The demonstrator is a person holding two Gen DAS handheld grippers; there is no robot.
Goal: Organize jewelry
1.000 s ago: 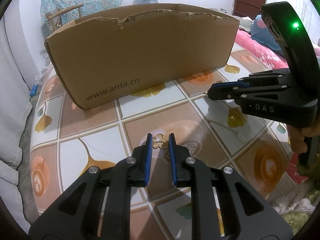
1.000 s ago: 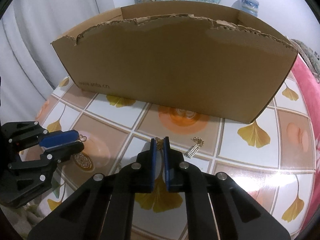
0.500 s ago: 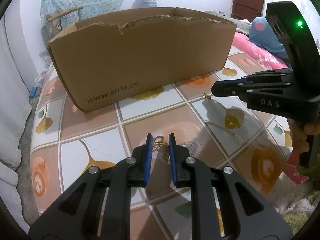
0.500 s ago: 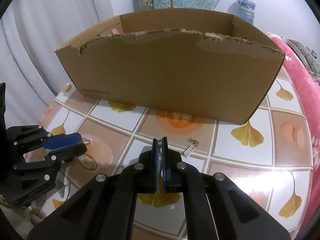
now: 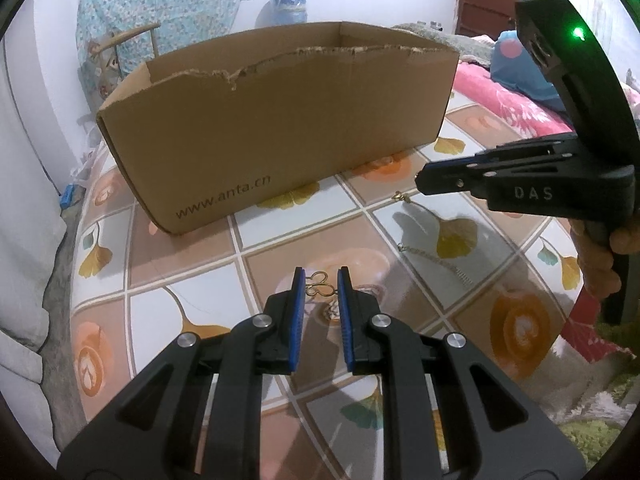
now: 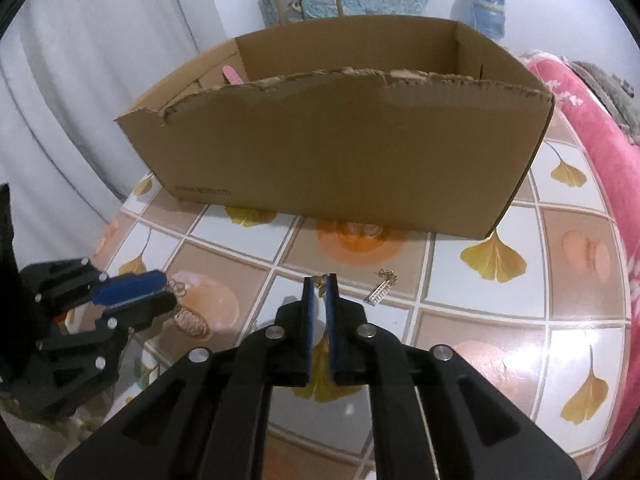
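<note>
My left claw (image 5: 321, 280) is clamped on a small gold clover-shaped earring (image 5: 319, 285), pads pressing it from both sides, raised above the tiled worktop (image 5: 188, 248) near its front edge; my right claw (image 6: 320, 285) is opening, its blue pads a narrow gap apart, with a bit of gold chain (image 6: 319, 280) showing at the tips; I cannot tell whether the pads touch it; seen from the left wrist, a gold link (image 5: 401, 197) hangs just below that claw's tip, clear of the worktop; a gold chain with a silver bar pendant (image 6: 381, 290) lies on the worktop just to the right of my right claw, apart from it; the torn-rimmed cardboard box (image 6: 340, 152), printed www.anta.cn, stands open towards the worktop's far edge, something pink (image 6: 233, 75) inside its left end; a pink blanket (image 6: 592, 128) borders the right edge.
</note>
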